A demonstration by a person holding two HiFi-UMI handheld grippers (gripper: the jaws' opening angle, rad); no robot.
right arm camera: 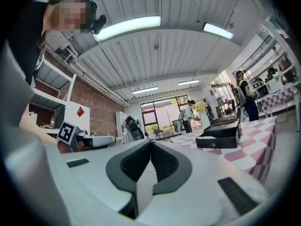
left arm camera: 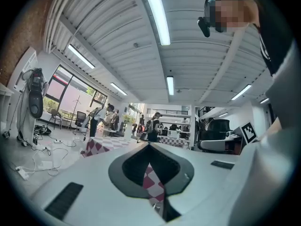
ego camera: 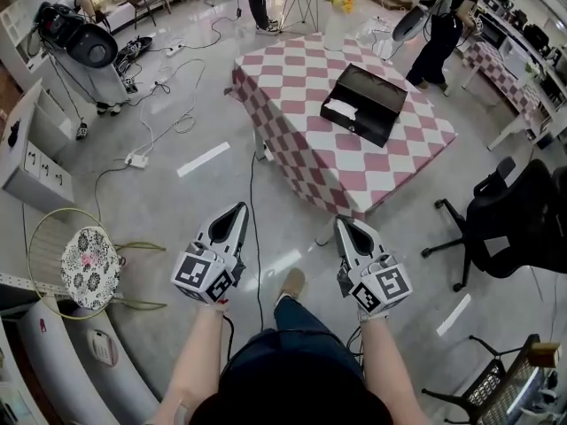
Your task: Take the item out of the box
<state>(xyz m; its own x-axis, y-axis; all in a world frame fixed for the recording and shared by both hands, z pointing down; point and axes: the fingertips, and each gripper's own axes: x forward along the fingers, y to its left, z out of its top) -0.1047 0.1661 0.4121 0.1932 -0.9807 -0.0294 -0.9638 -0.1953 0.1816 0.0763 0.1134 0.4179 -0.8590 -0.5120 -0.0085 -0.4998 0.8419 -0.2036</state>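
Box (ego camera: pixel 363 103) sits on table (ego camera: pixel 283 96), inside its edges; left tongs (ego camera: pixel 241 208), right tongs (ego camera: pixel 340 222) closed.

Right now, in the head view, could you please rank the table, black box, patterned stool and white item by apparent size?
1. table
2. black box
3. patterned stool: looks close to the box and sits nearer the camera, so this rank is unsure
4. white item in the box
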